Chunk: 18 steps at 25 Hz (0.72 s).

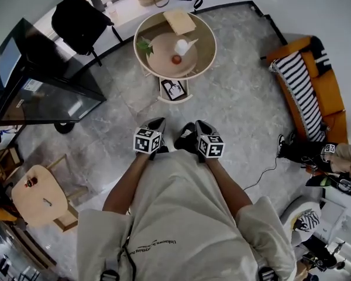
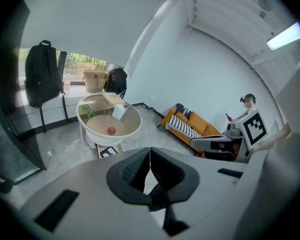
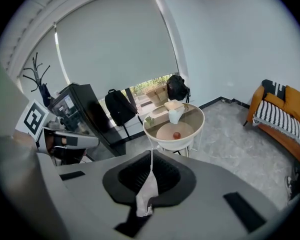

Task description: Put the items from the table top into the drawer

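A round white table (image 1: 207, 60) stands ahead of me on the grey floor. On it lie a small red ball (image 1: 176, 59), a white cup (image 1: 182, 46), a tan box (image 1: 179, 21) and a green sprig (image 1: 144, 46). Both grippers hang close to my body, well short of the table. My left gripper (image 1: 156, 124) is shut with nothing between its jaws, and it looks toward the table (image 2: 97, 134) with the red ball (image 2: 111, 130). My right gripper (image 1: 200, 126) is also shut and empty; the ball (image 3: 176, 135) and cup (image 3: 175, 115) show far ahead. No drawer is visible.
A marker card (image 1: 174, 89) lies on the shelf under the table. A black cabinet (image 1: 41, 86) and a backpack (image 1: 79, 19) stand at the left, an orange sofa (image 1: 316, 86) at the right, a wooden stool (image 1: 38, 195) at the lower left. A seated person (image 1: 333, 157) is at the right.
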{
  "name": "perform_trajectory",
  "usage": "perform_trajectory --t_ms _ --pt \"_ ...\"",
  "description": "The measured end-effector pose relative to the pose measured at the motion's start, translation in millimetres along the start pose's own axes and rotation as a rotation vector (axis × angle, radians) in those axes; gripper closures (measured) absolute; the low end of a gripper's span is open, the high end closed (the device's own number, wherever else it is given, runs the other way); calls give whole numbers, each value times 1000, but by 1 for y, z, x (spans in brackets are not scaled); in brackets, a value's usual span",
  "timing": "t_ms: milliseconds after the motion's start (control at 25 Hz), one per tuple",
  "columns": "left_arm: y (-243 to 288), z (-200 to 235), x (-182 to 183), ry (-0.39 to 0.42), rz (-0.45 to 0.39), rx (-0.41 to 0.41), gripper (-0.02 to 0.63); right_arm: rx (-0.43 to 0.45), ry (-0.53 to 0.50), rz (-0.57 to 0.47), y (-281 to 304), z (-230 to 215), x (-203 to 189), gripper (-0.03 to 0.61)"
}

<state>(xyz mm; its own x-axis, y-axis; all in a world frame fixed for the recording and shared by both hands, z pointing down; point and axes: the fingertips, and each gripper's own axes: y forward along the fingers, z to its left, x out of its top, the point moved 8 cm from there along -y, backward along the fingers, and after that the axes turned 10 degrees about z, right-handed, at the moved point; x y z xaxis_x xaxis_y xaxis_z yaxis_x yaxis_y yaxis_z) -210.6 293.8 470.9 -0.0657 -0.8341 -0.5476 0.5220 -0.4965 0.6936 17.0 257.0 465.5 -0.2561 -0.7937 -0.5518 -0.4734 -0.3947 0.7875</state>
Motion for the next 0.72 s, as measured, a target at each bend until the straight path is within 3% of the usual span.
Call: perform_trajectory --t_ms 440,720 --pt "-1 -8 6 119 26 -16 592 30 -65 49 12 21 1 543" --pt "-6 3 1 78 5 -2 592 -19 -114 57 13 27 1 545"
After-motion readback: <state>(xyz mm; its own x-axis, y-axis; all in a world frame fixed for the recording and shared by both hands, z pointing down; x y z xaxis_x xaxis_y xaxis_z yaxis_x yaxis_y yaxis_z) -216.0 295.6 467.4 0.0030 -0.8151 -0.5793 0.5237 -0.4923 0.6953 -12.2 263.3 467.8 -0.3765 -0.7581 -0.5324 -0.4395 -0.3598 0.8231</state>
